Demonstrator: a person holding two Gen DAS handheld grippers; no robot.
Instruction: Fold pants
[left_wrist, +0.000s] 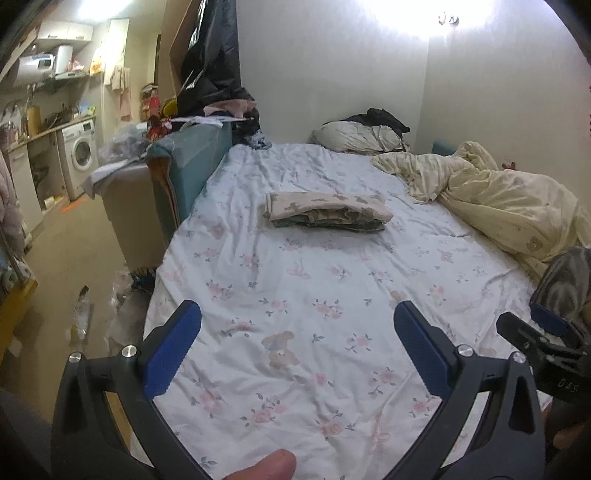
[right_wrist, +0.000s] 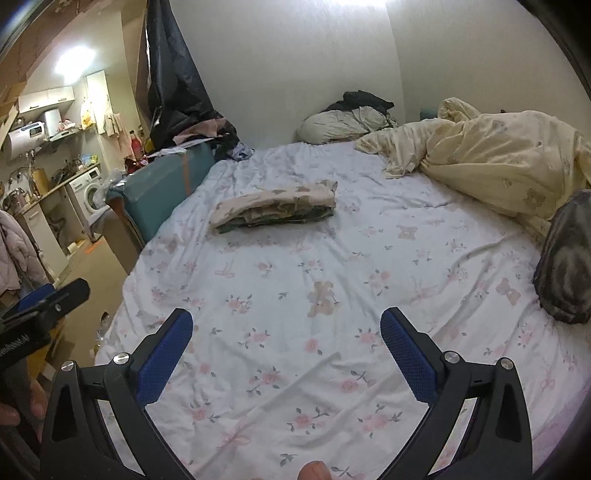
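A stack of folded garments (left_wrist: 327, 211) (right_wrist: 275, 210), the top one beige with a bear print, lies mid-bed on the floral sheet (left_wrist: 295, 295) (right_wrist: 295, 295). A dark grey patterned garment (left_wrist: 567, 280) (right_wrist: 565, 258) lies bunched at the bed's right edge. My left gripper (left_wrist: 297, 325) hovers open over the near part of the sheet, nothing between its blue pads. My right gripper (right_wrist: 286, 332) is also open and empty above the sheet. Each gripper shows at the edge of the other's view. The stack sits well beyond both.
A cream duvet (left_wrist: 498, 199) (right_wrist: 491, 155) is heaped at the back right. A pillow with dark clothes (left_wrist: 358, 134) (right_wrist: 343, 123) lies at the headboard end. A teal box (left_wrist: 192, 158) stands left of the bed, with a washing machine (left_wrist: 79, 155) and floor clutter beyond.
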